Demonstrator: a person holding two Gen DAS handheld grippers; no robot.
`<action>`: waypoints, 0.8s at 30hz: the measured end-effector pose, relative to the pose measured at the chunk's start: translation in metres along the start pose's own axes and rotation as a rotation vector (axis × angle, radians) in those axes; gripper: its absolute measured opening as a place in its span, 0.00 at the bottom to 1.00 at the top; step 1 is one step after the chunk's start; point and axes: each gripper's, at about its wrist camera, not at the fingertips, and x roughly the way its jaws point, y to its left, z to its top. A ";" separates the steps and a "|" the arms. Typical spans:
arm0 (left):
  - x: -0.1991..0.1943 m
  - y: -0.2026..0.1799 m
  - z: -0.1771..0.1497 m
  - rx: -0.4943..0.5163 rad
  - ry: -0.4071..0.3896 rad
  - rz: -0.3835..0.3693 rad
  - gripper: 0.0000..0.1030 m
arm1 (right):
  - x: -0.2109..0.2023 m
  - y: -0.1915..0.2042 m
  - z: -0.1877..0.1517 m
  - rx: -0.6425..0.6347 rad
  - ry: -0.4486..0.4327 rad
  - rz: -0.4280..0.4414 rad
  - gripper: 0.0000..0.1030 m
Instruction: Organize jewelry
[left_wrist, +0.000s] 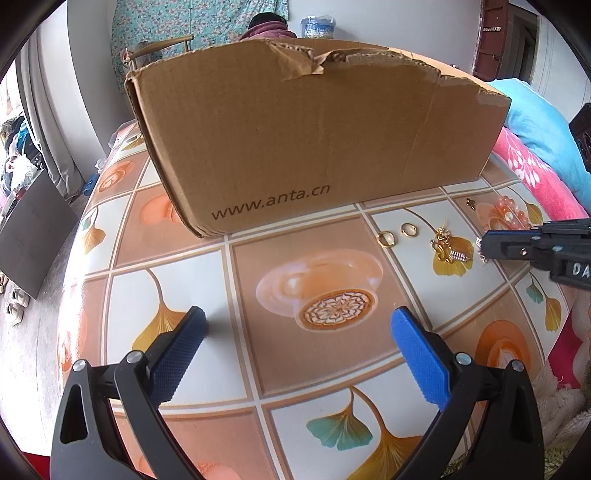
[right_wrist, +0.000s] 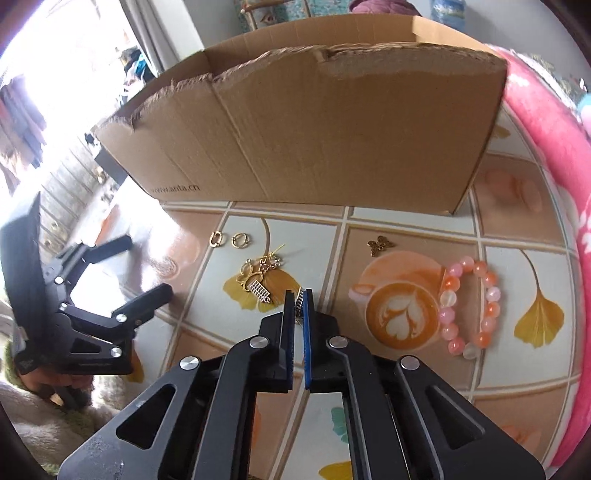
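Jewelry lying loose on patterned desk (right_wrist: 406, 221) before torn brown cardboard box (right_wrist: 314, 129): pink bead bracelet (right_wrist: 469, 306), two gold rings (right_wrist: 229, 239), gold charm cluster (right_wrist: 258, 280). Right hand-held gripper (right_wrist: 299, 299) pinched onto small metallic piece (right_wrist: 298, 301); left hand-held gripper (left_wrist: 295, 325) spread wide, empty.

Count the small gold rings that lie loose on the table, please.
2. One small gold ring lies in front of the brown cardboard box; the second small gold ring is just right of it. More could be hidden in the tangled gold jewelry pile.
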 end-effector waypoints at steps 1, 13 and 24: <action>0.000 0.000 0.000 0.000 0.001 0.000 0.95 | -0.002 -0.005 -0.001 0.033 -0.003 0.023 0.02; -0.025 -0.054 0.010 0.214 -0.092 -0.087 0.79 | -0.005 -0.024 -0.018 0.098 -0.012 0.017 0.01; -0.003 -0.102 0.027 0.269 -0.010 -0.256 0.31 | -0.024 -0.046 -0.019 0.116 -0.027 0.061 0.01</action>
